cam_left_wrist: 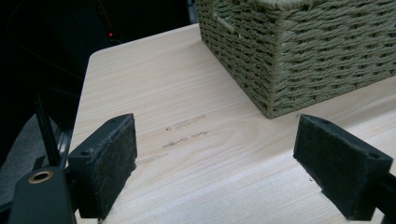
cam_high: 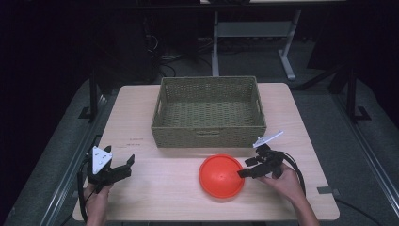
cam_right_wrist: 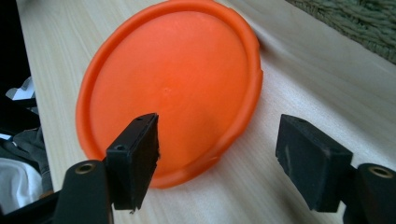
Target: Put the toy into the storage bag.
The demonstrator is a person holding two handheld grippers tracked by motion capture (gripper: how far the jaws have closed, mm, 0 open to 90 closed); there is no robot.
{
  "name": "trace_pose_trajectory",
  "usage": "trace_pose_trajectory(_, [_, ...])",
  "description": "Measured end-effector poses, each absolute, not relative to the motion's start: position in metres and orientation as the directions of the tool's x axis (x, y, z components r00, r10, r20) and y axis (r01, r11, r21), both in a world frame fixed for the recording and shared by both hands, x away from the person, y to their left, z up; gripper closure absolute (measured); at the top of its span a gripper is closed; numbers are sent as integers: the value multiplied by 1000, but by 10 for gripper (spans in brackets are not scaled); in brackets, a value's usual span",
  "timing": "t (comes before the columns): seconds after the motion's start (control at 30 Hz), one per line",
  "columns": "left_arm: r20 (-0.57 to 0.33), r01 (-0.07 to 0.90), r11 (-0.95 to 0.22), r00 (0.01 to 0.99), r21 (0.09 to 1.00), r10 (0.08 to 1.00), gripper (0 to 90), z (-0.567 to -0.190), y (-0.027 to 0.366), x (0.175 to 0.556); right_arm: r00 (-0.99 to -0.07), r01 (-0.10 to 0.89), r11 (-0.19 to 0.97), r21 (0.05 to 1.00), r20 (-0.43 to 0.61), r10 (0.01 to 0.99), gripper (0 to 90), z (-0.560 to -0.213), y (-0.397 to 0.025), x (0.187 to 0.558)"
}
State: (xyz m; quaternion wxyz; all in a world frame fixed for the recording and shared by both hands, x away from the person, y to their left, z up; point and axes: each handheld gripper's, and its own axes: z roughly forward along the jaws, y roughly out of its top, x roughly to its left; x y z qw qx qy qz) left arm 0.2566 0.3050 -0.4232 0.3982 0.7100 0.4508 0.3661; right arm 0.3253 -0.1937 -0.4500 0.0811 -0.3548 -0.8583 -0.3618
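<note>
The right gripper (cam_right_wrist: 217,154) is gaping wide at the orange disc (cam_right_wrist: 173,84), one jaw overlapping its near rim. The left gripper (cam_left_wrist: 215,163), also spread open, is facing bare table (cam_left_wrist: 154,84) and the woven basket (cam_left_wrist: 299,51) corner.

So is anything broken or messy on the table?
Nothing looks broken or spilled. The orange disc lies flat, the basket sits straight, and the table just has a few faint scuff marks near the basket's corner.
</note>
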Motion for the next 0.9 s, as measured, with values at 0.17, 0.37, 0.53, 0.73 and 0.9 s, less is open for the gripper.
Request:
trace_pose_trajectory(0.17, [160, 352, -278, 328, 894, 931, 127, -424, 305, 257, -731, 676, 481, 558, 426, 533, 353, -455, -192, 329])
trace_pose_trajectory(0.37, [163, 350, -277, 320, 895, 933, 127, -423, 306, 257, -729, 679, 485, 550, 431, 531, 411, -460, -193, 333])
trace_pose_trajectory(0.53, [157, 355, -271, 317, 895, 935, 127, -424, 306, 258, -725, 684, 479, 550, 438, 531, 450, -460, -191, 333])
trace_pose_trajectory(0.73, [161, 356, -274, 318, 893, 935, 127, -423, 307, 258, -727, 683, 483, 548, 437, 530, 505, -465, -189, 333])
trace_pose_trajectory(0.9, [160, 354, -275, 320, 894, 934, 127, -423, 306, 258, -727, 681, 478, 554, 434, 532, 545, -466, -186, 334])
